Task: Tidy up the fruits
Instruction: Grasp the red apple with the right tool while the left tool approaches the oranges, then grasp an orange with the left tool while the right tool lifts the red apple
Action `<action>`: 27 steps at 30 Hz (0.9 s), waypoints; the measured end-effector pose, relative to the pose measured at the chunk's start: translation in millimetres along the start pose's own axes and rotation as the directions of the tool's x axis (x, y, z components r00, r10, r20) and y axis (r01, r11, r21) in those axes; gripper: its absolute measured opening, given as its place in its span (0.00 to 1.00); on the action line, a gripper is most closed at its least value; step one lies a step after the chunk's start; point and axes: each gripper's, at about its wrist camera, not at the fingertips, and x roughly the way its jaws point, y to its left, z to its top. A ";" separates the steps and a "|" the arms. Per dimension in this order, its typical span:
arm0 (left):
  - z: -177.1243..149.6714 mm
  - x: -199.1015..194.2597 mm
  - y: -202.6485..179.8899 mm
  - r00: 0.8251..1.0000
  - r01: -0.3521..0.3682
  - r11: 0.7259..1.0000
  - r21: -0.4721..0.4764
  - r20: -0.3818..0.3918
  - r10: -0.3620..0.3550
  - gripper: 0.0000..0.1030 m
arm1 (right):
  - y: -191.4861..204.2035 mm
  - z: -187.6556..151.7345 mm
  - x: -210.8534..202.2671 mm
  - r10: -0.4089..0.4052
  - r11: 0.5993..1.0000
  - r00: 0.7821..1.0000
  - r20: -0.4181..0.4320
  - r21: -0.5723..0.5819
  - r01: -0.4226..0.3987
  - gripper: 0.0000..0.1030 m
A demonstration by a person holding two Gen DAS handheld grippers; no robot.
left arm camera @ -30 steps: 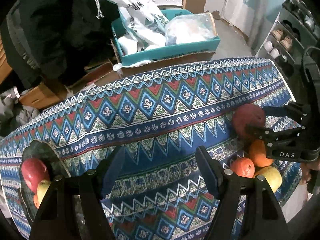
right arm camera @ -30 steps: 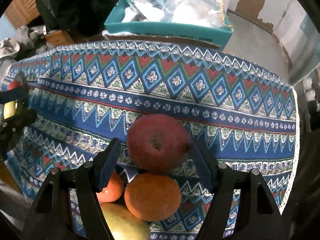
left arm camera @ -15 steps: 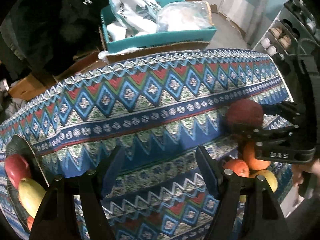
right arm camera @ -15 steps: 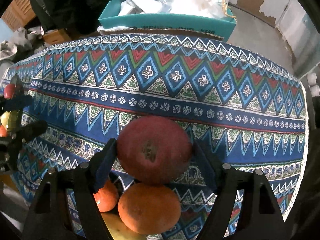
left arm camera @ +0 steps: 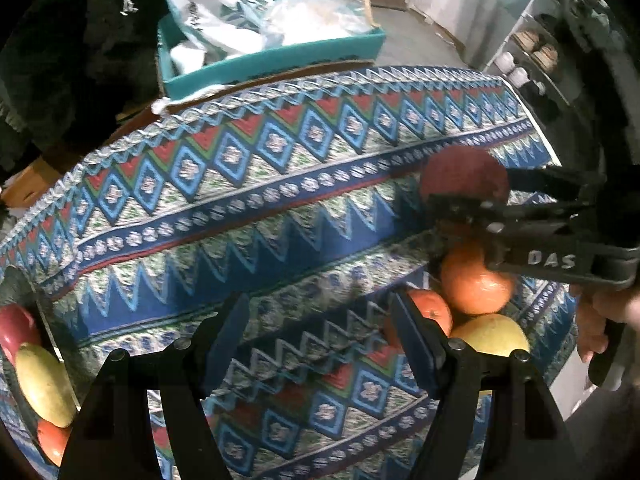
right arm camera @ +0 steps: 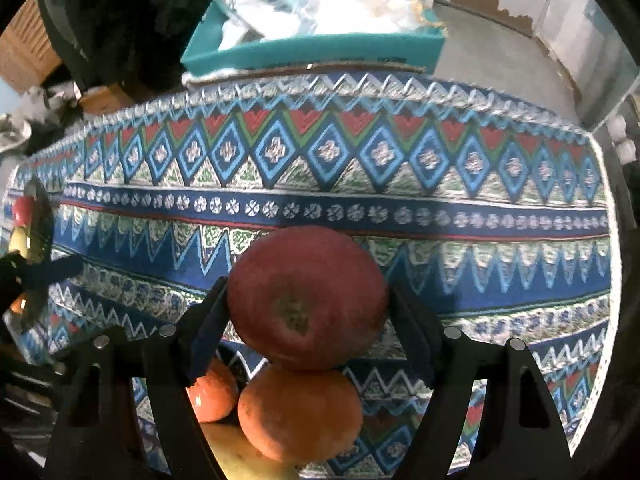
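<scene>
The right black two-finger gripper (right arm camera: 308, 312) is clamped on a round dark-red apple (right arm camera: 306, 300), both pads pressed against its sides. Directly under the apple sits a big orange citrus fruit (right arm camera: 300, 412), with a smaller orange one (right arm camera: 212, 394) to its left and a yellow-green fruit (right arm camera: 240, 458) at the bottom edge. That whole bunch sits close to the near right edge of the cloth.

The left black two-finger gripper (left arm camera: 320, 344) hangs with its jaws wide apart and nothing between them, over the middle of the blue, red and green zigzag-patterned tablecloth (left arm camera: 260, 200). Lots of bare cloth runs between the two fruit groups. Over at the left edge there's a dark round plate (left arm camera: 24, 288) with a red apple (left arm camera: 16, 332), a yellow-green fruit (left arm camera: 44, 388) and an orange one (left arm camera: 52, 440).

Past the far edge sits a teal box (right arm camera: 320, 50) stuffed with white plastic bags (right arm camera: 320, 4), with dark clothing (left arm camera: 72, 48) on the left and grey floor (right arm camera: 500, 60) on the right.
</scene>
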 end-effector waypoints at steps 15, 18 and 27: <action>-3.5 28.1 -23.4 0.986 0.119 0.989 -0.088 -0.108 -0.129 0.73 | -34.3 -32.9 -52.6 0.003 0.997 0.997 0.077 0.075 -0.008 0.75; -4.3 34.6 -26.1 0.982 0.125 0.988 -0.088 -0.134 -0.136 0.73 | -36.0 -35.5 -54.9 0.003 0.997 0.997 0.080 0.078 -0.009 0.75; -6.2 45.3 -33.8 0.981 0.125 0.989 -0.079 -0.138 -0.135 0.69 | -39.5 -43.5 -66.5 0.002 0.996 0.995 0.096 0.084 -0.010 0.75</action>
